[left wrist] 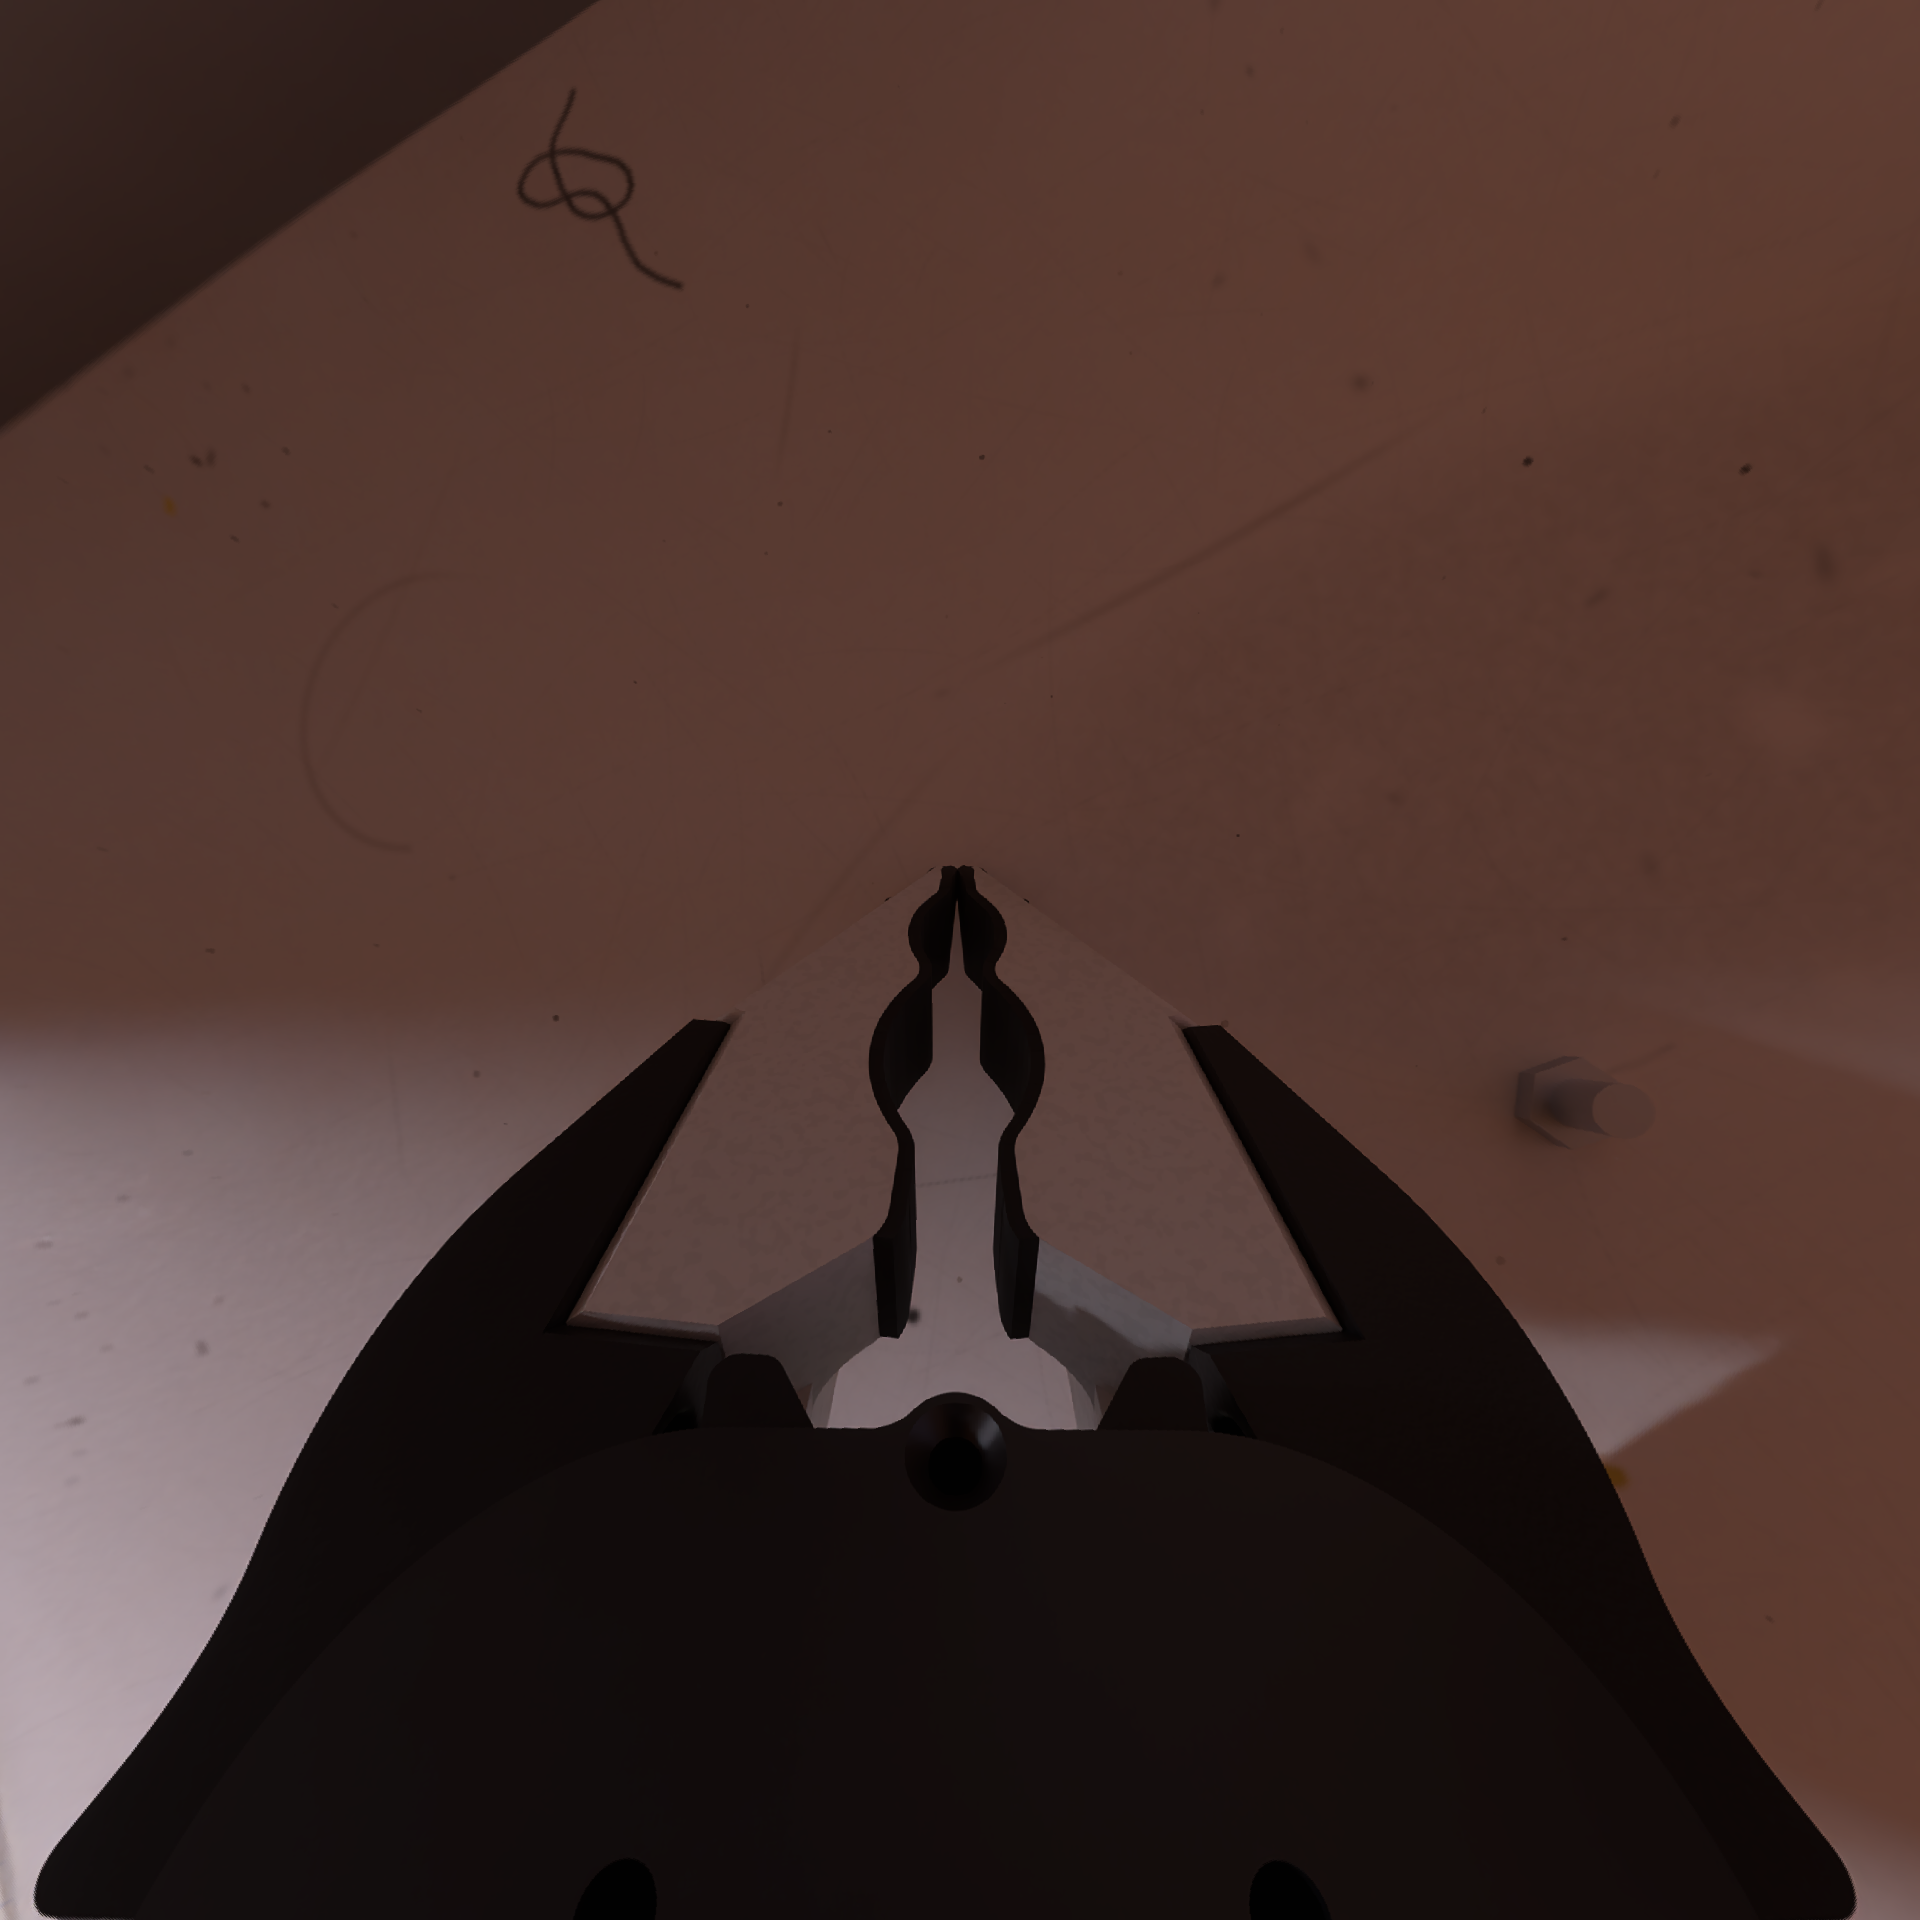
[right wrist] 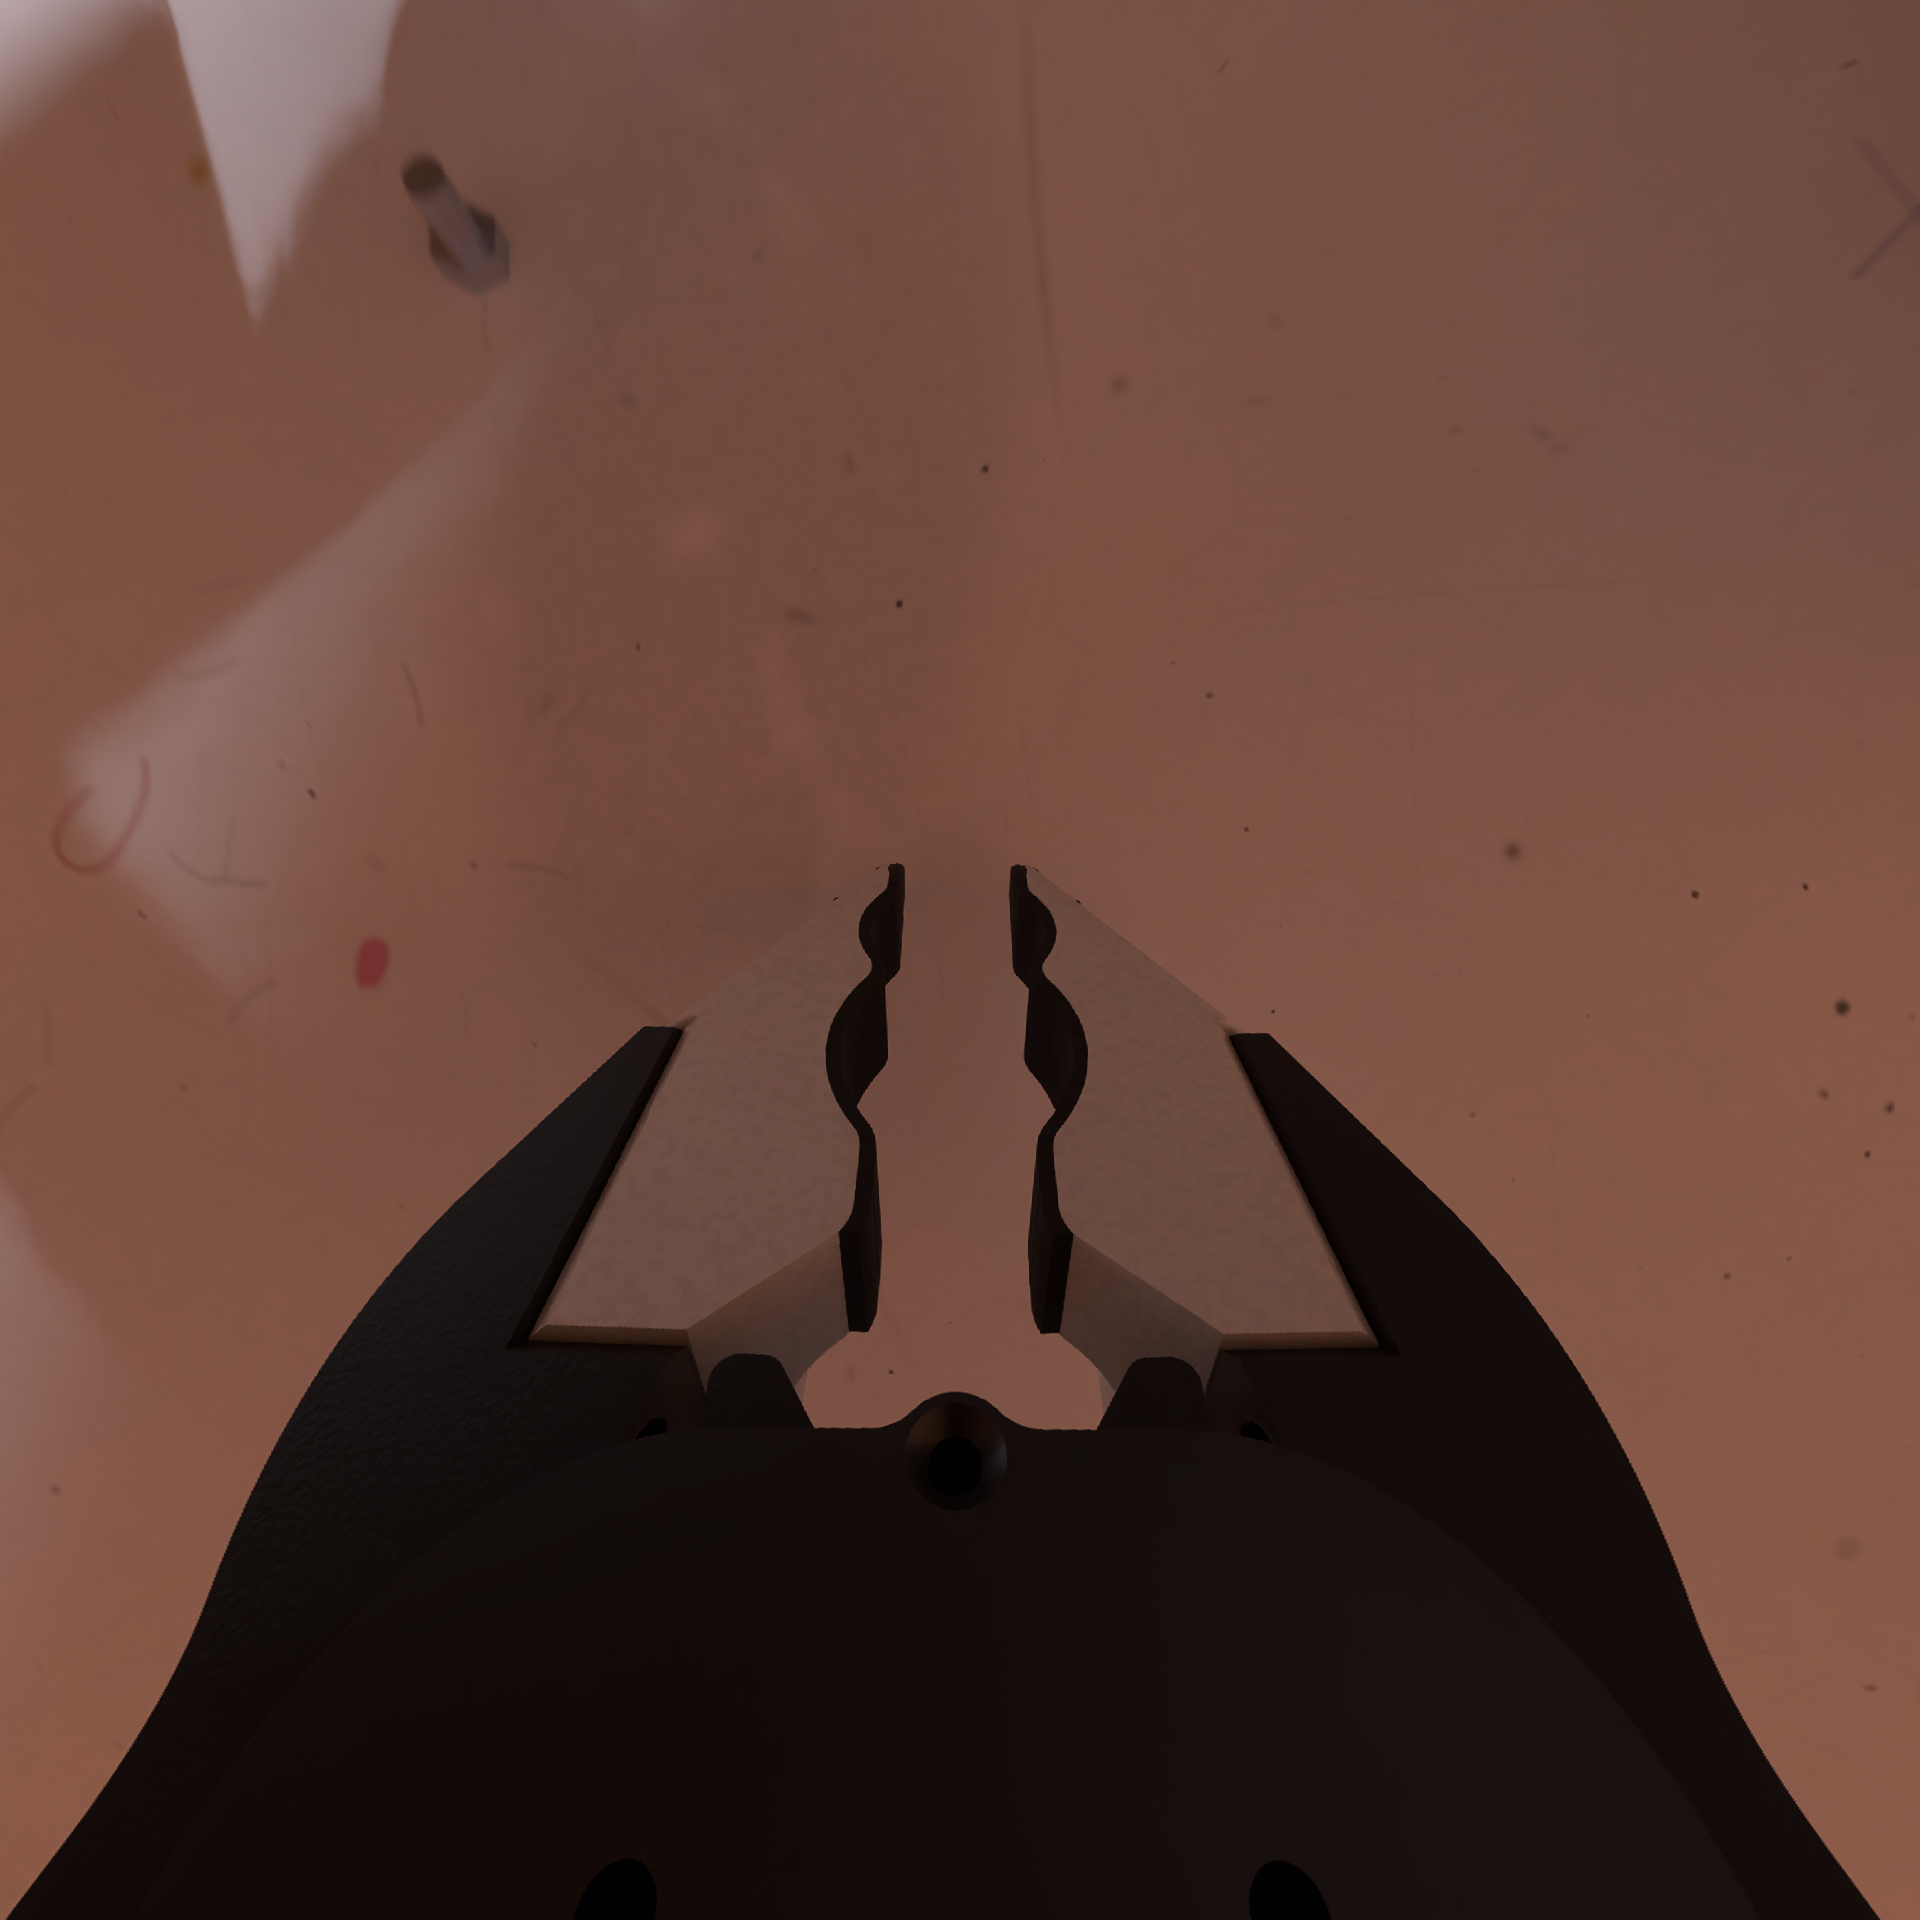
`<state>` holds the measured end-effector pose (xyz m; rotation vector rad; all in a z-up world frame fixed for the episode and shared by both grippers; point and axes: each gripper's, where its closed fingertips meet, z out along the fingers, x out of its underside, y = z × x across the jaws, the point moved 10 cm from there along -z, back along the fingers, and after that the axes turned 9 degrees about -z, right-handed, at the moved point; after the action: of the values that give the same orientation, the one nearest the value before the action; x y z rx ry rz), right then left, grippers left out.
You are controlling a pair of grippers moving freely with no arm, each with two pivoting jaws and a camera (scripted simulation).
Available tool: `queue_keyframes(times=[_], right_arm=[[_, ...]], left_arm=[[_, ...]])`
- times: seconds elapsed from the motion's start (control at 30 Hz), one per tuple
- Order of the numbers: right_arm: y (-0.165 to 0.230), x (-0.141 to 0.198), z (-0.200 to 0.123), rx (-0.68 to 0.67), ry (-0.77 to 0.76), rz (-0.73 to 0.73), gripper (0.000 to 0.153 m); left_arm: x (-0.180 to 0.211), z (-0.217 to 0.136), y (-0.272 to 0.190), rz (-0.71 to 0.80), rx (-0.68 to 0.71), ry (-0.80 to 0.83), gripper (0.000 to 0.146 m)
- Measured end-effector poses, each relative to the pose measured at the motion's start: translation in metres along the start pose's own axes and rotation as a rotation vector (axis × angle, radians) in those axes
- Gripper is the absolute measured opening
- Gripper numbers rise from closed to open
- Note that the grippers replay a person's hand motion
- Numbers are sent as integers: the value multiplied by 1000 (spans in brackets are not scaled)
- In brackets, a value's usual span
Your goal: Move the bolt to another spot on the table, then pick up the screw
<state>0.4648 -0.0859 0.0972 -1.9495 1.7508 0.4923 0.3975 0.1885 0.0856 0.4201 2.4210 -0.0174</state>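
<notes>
Bolt lying on the table, both grippers empty.
Left gripper [left wrist: 956, 873] tips together, bolt [left wrist: 1579, 1103] at its three o'clock; right gripper [right wrist: 956, 873] fingers apart over table [right wrist: 1351, 520].

No readable text, labels, brands or numbers anywhere. Only marks on the bench [left wrist: 1143, 520]: a dark looped pen scribble [left wrist: 587, 192] near the far edge in the left wrist view; faint reddish pen strokes [right wrist: 104, 821], too faint to make out as letters, and a thin crossed mark [right wrist: 1886, 213] at the right margin in the right wrist view.
</notes>
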Motion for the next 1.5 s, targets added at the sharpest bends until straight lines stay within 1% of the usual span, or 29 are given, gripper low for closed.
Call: queue_keyframes(times=[0.07, 0.17, 0.2, 0.23, 0.27, 0.3, 0.37, 0.43, 0.5, 0.6, 0.63, 0.7, 0.77, 0.9, 1.0, 1.1, 1.2, 1.27, 1.33, 1.4, 1.5], right_arm=[[1, -1, -9, 31, -71, 68, 20], [17, -21, -40, 114, -284, 169, 20], [28, -31, -48, 127, -347, 174, 21], [41, -42, -49, 133, -393, 157, 26], [54, -53, -44, 135, -407, 127, 32], [67, -64, -34, 128, -374, 101, 37], [87, -85, -7, 117, -215, 58, 46], [97, -98, 22, 113, -89, 3, 50], [99, -108, 43, 70, -50, -10, 50], [93, -115, 63, 33, -19, 3, 43], [91, -116, 67, 19, -10, 10, 42], [85, -115, 71, -13, -20, 33, 38], [81, -115, 73, -39, -37, 55, 34], [77, -116, 76, -57, -38, 49, 22], [77, -116, 78, -54, -53, 33, 13], [78, -115, 76, -72, -51, 15, 13], [80, -112, 59, -43, -93, 5, 13], [80, -104, 31, -6, -146, 25, 13], [79, -81, -9, 97, -187, 65, 13], [70, -35, -56, 265, -181, 158, 13], [47, 74, -123, 646, -36, 419, 13]], left_arm=[[-1, 0, -3, 32, -39, 3, 0], [-2, 2, 0, -4, -33, -10, 2], [-2, 2, 2, -15, -28, -11, 2], [-3, 3, 5, -22, -23, -11, 3], [-3, 3, 7, -21, -17, -12, 3], [-3, 3, 9, -21, -21, -12, 3], [-4, 0, 13, -35, -36, -21, 4], [-6, -15, 18, -85, -40, -96, 4], [-8, -38, 24, -186, -15, -207, 5], [-3, -65, 30, -341, 68, -406, 5], [1, -68, 31, -372, 82, -457, 5], [5, -68, 32, -381, 100, -483, 5], [5, -64, 33, -344, 100, -473, 5], [6, -53, 34, -232, 15, -414, 5], [7, -52, 33, -215, 13, -412, 5], [7, -52, 31, -208, 5, -412, 5], [7, -52, 29, -194, -5, -407, 5], [7, -51, 26, -195, 14, -409, 5], [7, -50, 22, -190, 35, -397, 5], [3, -48, 16, -197, 66, -388, 5], [-17, -42, -2, -280, 219, -342, 5]])
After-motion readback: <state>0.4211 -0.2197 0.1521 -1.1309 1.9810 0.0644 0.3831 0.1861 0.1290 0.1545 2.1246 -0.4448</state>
